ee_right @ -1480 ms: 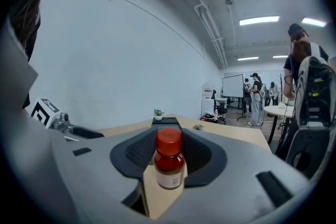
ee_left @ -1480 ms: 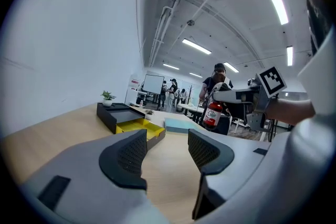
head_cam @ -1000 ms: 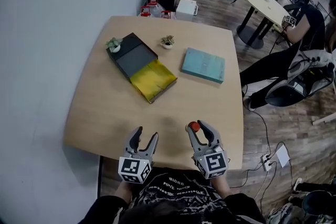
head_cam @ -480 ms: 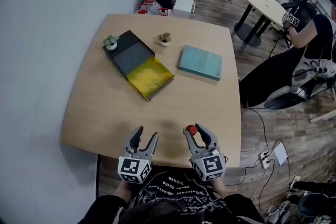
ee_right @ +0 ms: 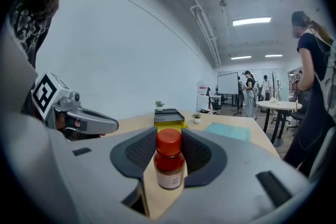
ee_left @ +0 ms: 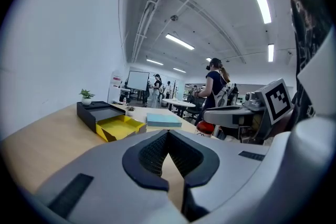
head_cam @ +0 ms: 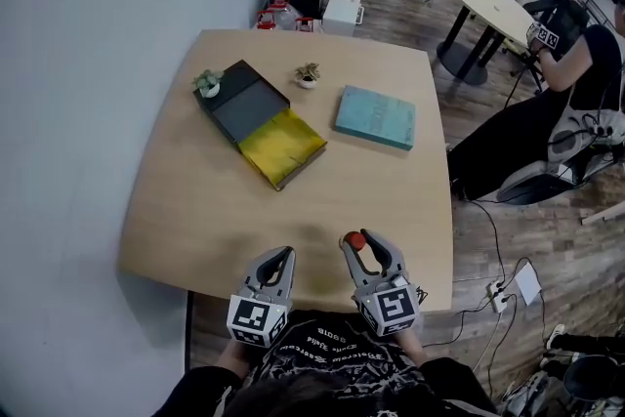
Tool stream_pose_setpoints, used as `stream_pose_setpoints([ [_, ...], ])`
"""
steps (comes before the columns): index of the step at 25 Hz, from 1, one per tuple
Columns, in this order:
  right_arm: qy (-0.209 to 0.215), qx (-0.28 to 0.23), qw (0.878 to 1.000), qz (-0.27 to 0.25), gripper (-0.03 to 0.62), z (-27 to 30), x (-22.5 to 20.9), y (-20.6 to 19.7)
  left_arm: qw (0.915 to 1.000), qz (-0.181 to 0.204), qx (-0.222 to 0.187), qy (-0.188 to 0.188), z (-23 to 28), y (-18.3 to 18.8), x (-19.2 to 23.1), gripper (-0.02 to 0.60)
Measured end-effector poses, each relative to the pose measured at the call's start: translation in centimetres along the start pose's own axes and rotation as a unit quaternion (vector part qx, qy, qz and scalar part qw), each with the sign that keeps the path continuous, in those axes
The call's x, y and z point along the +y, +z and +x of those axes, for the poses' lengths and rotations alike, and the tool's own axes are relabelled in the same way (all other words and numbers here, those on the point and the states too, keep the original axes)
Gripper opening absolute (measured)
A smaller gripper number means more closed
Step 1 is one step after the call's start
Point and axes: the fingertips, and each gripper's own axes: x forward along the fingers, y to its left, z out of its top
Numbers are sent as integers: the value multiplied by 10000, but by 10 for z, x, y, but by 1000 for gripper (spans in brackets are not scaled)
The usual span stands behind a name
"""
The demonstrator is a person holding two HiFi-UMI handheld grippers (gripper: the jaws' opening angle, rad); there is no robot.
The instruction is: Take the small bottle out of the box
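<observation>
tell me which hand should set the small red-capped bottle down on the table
Right. The right tool is shut on the small bottle, held upright over the near edge of the table. The left tool has just closed on nothing, so it would first need a handover.

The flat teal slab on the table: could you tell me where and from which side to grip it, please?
The teal slab lies flat, thin and wide, so I would probably pinch its near long edge, coming in low from the person's side.
</observation>
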Motion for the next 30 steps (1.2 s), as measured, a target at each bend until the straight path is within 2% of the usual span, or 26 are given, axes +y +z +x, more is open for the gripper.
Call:
stream_pose_setpoints([
  [4, -66, 17, 10000, 51, 144, 2, 1, -2, 9999, -118, -49, -29, 1, 1, 3, 3],
  [15, -137, 96, 9998, 116, 144, 5, 1, -5, 9997, -135, 20, -182, 3, -2, 8, 3],
  [30, -65, 122, 9999, 50, 144, 14, 4, -4, 9998, -171, 49, -43, -1, -6, 21, 3],
])
